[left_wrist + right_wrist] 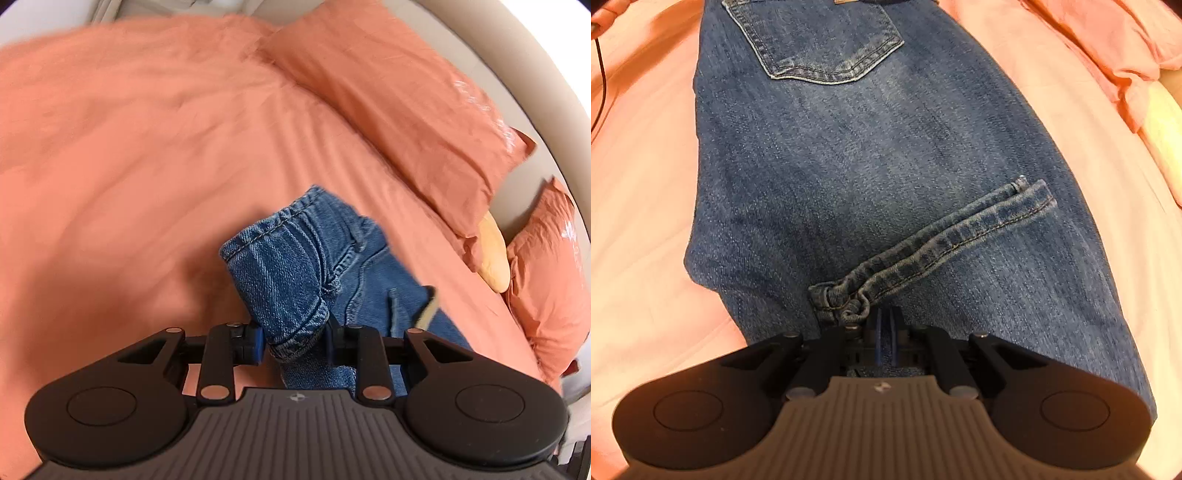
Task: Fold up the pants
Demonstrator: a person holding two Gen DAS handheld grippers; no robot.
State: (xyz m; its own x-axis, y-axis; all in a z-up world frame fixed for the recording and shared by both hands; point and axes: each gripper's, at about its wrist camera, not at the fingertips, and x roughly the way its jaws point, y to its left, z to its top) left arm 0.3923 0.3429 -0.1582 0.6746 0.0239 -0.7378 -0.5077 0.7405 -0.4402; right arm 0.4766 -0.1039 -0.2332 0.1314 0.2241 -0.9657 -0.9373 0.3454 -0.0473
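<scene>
Blue denim pants (pixel 871 155) lie flat on the bed in the right wrist view, back pocket (pixel 820 40) at the top and the two leg hems (pixel 945 240) folded up across the thigh. My right gripper (pixel 886 328) points steeply down at the near end of those hems. Its blue pads are shut, with a thin strip of denim between them. In the left wrist view a thick bunched roll of the pants (pixel 284 273) rises from between the blue pads of my left gripper (pixel 293 341), which is shut on it. The other gripper's tip (pixel 426 306) shows blurred beside the denim.
An orange-pink bedsheet (pixel 147 166) covers the bed. Matching pillows (pixel 399 107) line the headboard side, with a yellow cushion (pixel 493 254) between two of them. A thin dark cable (pixel 600 77) lies at the far left edge of the bed.
</scene>
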